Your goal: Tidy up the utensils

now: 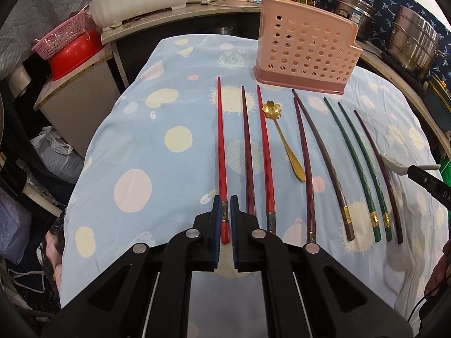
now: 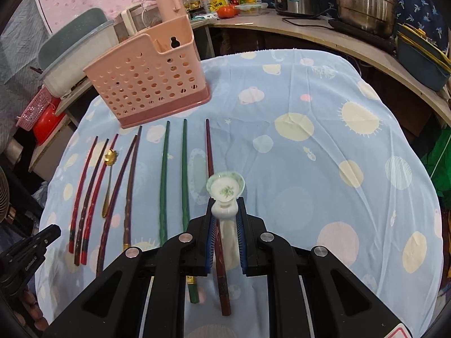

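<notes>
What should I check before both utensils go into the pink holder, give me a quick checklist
1. Left tool shut on the red chopstick: ok, the pads pinch its thick end.
2. Right tool shut on the white ceramic spoon: ok, the handle sits between the pads, bowl forward.
3. Red chopstick lifted off the cloth: cannot tell.
4. Pink holder upright with an open top: ok.
5. Path to the holder free: ok for the spoon; the gold flower spoon and other chopsticks lie flat below.
6. Dark chopstick under the right tool not caught in the grip: cannot tell, it runs right beneath the spoon handle.
</notes>
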The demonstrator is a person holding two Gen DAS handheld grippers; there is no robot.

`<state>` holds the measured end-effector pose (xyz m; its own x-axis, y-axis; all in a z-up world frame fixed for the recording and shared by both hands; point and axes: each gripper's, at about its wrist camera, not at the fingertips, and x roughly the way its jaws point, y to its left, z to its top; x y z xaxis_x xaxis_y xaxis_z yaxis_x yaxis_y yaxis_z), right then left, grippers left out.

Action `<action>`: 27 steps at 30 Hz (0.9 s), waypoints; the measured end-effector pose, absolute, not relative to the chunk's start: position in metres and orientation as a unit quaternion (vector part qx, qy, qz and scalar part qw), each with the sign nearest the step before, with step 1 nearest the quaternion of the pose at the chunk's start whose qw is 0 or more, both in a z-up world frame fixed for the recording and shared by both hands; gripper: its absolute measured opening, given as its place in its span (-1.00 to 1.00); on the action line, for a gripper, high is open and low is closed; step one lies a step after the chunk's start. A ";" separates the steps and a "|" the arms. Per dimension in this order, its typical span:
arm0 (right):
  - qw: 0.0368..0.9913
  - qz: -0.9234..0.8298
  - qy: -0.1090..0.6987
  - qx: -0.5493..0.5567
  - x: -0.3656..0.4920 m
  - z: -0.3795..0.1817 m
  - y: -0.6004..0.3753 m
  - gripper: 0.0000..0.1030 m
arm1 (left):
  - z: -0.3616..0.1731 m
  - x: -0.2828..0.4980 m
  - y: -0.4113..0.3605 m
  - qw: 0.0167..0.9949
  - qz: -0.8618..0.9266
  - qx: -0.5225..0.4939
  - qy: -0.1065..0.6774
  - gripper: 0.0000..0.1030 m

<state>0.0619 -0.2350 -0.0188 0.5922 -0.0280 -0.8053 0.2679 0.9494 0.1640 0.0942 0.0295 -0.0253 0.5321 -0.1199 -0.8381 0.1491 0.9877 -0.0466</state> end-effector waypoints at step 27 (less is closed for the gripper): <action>0.896 -0.075 0.416 0.138 0.043 0.009 -0.230 -0.99 | 0.024 0.073 0.040 0.892 -0.119 -0.016 0.436 -1.00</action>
